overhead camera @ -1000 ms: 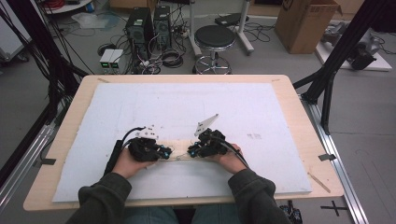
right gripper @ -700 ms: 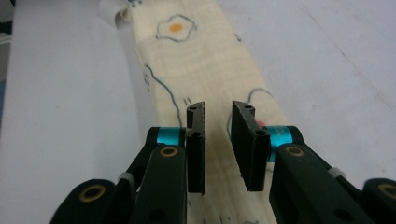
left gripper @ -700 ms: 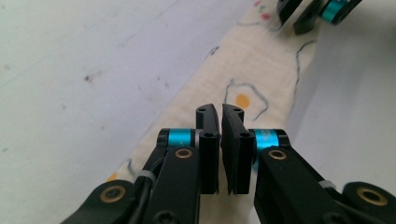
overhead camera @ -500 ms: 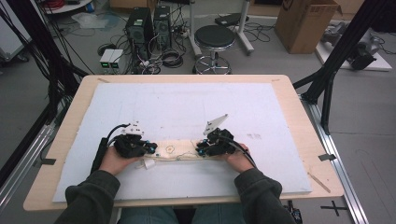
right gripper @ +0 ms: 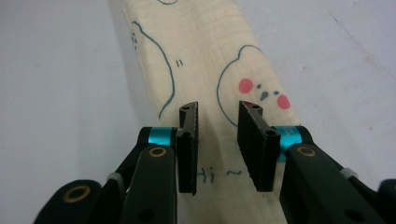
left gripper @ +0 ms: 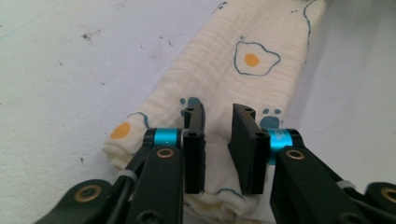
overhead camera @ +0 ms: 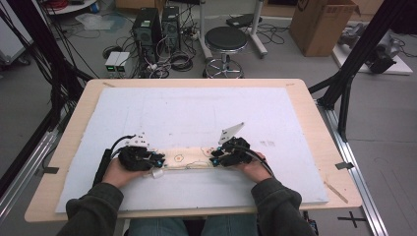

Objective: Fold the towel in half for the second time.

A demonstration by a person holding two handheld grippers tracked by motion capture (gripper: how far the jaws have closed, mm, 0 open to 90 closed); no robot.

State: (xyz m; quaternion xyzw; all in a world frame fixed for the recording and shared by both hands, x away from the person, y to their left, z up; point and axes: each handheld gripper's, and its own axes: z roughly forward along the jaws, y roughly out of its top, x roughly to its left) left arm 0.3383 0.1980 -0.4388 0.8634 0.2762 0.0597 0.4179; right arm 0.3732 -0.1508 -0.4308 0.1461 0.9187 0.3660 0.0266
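The folded cloth [overhead camera: 189,159] lies flat on the white mat [overhead camera: 196,113] between the grippers. The left gripper [left gripper: 218,140] and right gripper [right gripper: 217,140] have just been opening; their jaws stand parted over the cloth ends, gripping nothing. Risk: a withdrawing jaw may snag a loose layer and disturb the fold.

A folded cloth [overhead camera: 189,159] lies on the mat [overhead camera: 196,113] covering the bench [overhead camera: 314,128], between the left tongs [overhead camera: 158,161] and the right tongs [overhead camera: 214,158], near the front edge.
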